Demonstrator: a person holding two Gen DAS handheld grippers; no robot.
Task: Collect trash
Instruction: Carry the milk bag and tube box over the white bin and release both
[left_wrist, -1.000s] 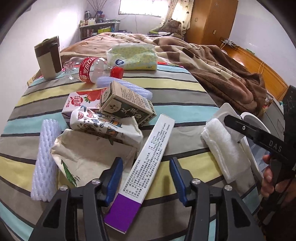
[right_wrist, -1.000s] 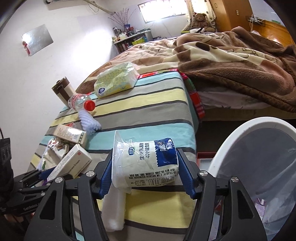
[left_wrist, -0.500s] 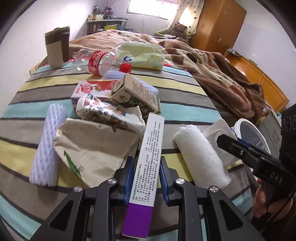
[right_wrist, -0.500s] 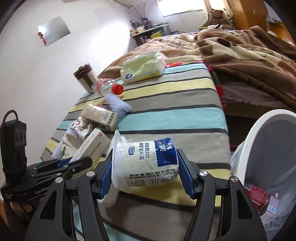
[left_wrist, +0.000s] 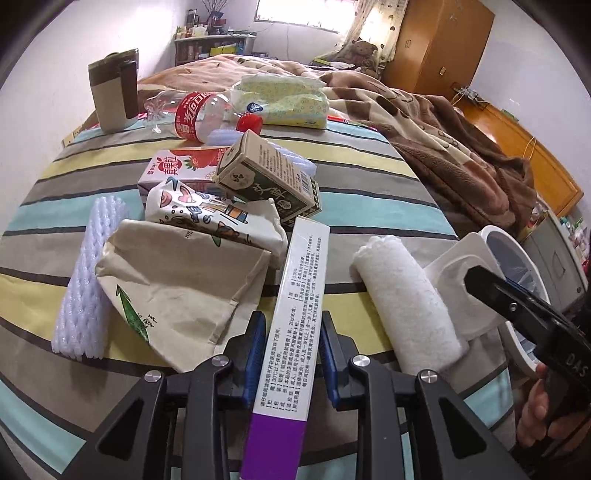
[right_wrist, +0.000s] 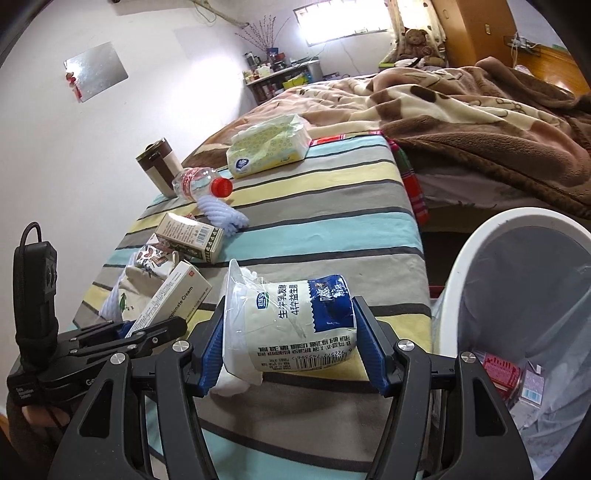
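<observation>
The purple end of the long cream box (left_wrist: 295, 325) runs off the bottom edge of the left view, and the left gripper (left_wrist: 291, 354) covers its sides. The yogurt tub (right_wrist: 291, 325) hides most of the white foam roll (right_wrist: 231, 384) under it in the right view. Only part of the trash bin (right_wrist: 465, 280) fits in frame; the packets inside are too blurred to identify. The shelf items by the window are too small to name.
</observation>
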